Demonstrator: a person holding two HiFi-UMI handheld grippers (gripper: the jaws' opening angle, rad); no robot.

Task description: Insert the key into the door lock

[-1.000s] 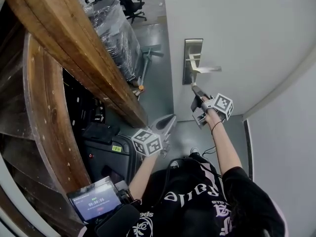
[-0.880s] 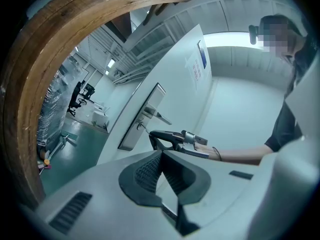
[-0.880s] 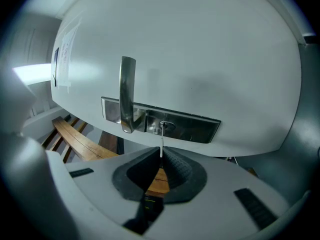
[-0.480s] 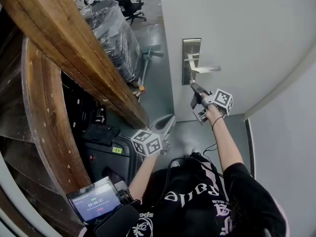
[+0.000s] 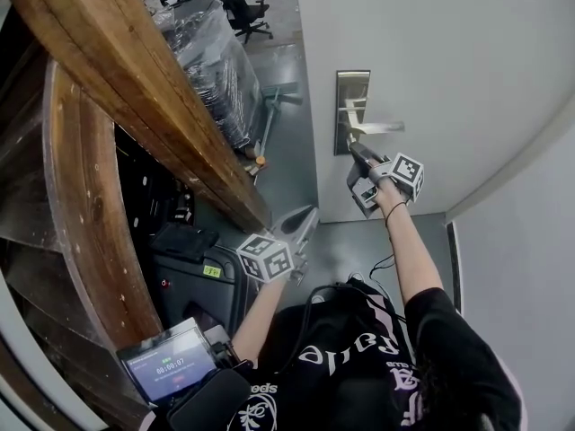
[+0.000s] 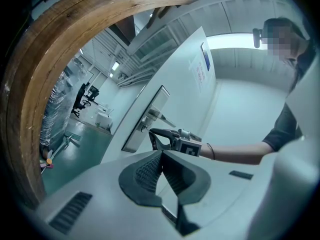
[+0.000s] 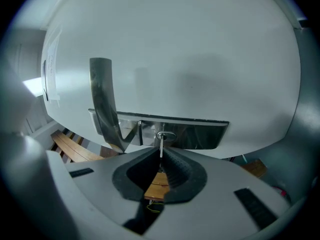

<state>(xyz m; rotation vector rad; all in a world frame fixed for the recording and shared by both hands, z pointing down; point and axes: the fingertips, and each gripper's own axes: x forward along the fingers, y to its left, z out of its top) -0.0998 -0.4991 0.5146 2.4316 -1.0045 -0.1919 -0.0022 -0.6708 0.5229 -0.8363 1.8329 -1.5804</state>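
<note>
Off your 9 to 12 o'clock, a heavy brown wooden beam runs diagonally above a curved wooden rim. Behind it at your 11, a plastic-wrapped stack of dark goods stands on the grey-green floor, with black office chairs beyond at 12. At your 8 o'clock a black case with a small yellow label sits near the rim, and at 7 a small lit screen shows digits too small to read.

Bright, even lighting; strong fisheye distortion
</note>
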